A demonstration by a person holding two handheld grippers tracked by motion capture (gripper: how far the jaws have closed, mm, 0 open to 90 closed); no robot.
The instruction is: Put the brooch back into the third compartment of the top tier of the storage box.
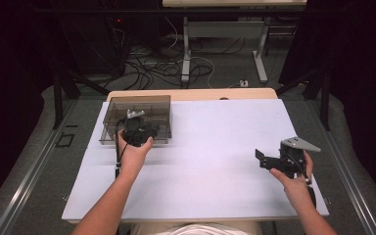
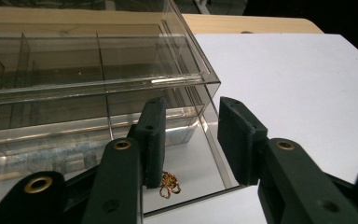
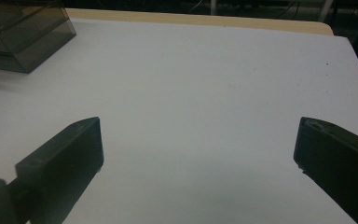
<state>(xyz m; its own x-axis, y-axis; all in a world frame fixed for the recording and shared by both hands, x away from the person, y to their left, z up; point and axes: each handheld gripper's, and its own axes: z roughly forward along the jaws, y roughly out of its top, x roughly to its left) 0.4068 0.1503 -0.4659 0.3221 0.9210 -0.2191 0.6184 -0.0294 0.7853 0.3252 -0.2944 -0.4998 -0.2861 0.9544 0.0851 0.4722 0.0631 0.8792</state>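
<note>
The left gripper [image 2: 186, 140] hangs at the near right corner of the clear compartment box [image 1: 136, 119], jaws partly apart and holding nothing; a small gold trinket [image 2: 169, 185], perhaps an earring, lies on the floor of that corner compartment just below the left jaw, apart from it. The right gripper [image 1: 263, 159] rests wide open and empty over bare counter [image 1: 210, 147], well away from the box. To finish the drop cleanly, I would lift the left gripper straight up, keeping clear of the box's thin wall so nothing tips. The left gripper view shows the trinket and the dividers; the high view shows how far apart the hands are.
</note>
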